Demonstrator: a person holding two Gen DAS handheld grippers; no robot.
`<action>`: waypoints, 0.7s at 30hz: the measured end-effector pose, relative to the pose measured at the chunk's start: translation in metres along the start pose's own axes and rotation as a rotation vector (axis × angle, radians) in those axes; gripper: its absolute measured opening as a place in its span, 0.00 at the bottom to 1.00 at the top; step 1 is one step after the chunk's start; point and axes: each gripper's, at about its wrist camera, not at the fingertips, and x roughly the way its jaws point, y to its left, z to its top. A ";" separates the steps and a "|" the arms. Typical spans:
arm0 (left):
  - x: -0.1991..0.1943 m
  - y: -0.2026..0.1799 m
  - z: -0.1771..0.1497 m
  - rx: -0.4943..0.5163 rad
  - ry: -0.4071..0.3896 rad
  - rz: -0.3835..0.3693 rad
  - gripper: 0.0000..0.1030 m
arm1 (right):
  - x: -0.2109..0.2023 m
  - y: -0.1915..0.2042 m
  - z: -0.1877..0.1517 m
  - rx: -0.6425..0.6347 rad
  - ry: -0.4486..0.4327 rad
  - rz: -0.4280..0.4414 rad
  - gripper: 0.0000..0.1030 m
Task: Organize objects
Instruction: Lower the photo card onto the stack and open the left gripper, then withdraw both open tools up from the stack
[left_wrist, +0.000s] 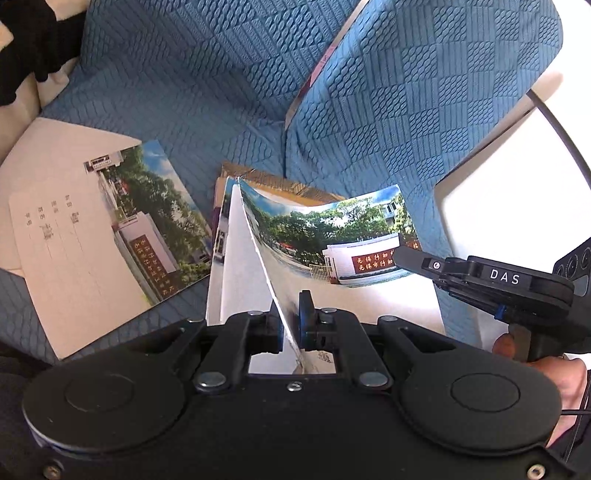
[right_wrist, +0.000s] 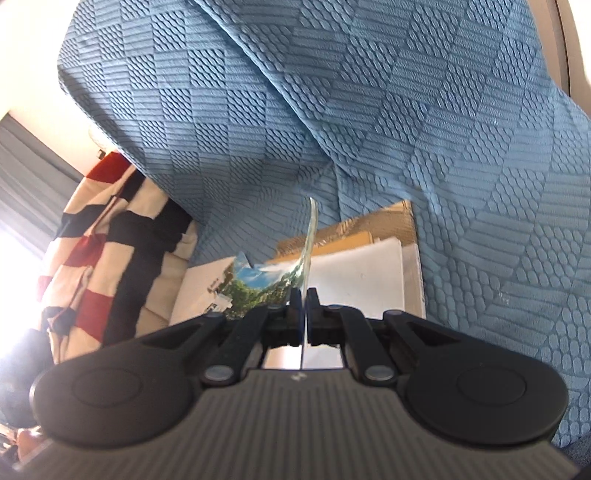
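Foreground, left wrist view: left gripper (left_wrist: 290, 321), jaws nearly together, clamped on the near edge of a photo booklet (left_wrist: 332, 225) whose cover shows trees and a white gate wall with a red sign. At right of the same view: right gripper (left_wrist: 406, 260), gripped by a hand (left_wrist: 554, 365), its tip on the booklet's far-right corner. Right wrist view: right gripper (right_wrist: 303, 301), jaws fully closed on the thin booklet sheet (right_wrist: 308, 236), seen edge-on and curling upward.

Just beyond the jaws: booklet held bowed between the two grippers, above a stack of booklets and envelopes (left_wrist: 229, 199) on the blue quilted sofa cover (left_wrist: 184, 74); a brown envelope (right_wrist: 388, 221) and a white sheet (right_wrist: 362, 273) lying in that stack.

Middle ground, left: a second booklet (left_wrist: 92, 236) with the same cover photo lying flat and alone on the sofa seat, near the stack but apart from it.

Background: sofa back cushion (left_wrist: 424, 92); striped red, black and cream fabric (right_wrist: 107, 254) at the sofa's end.

Progress, as a judgement: partway. Stack begun, held booklet not yet laid down and released, lone booklet at left not yet gathered. Whether anything else needs sorting, not visible here.
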 end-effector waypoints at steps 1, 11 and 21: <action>0.002 0.001 0.000 -0.008 0.005 0.003 0.07 | 0.002 -0.002 -0.001 0.004 0.007 -0.002 0.04; 0.018 -0.001 -0.006 0.019 0.033 0.023 0.07 | 0.013 -0.019 -0.009 0.011 0.034 -0.023 0.04; 0.009 -0.004 -0.006 0.025 0.031 0.061 0.32 | 0.014 -0.017 -0.011 -0.011 0.059 -0.103 0.17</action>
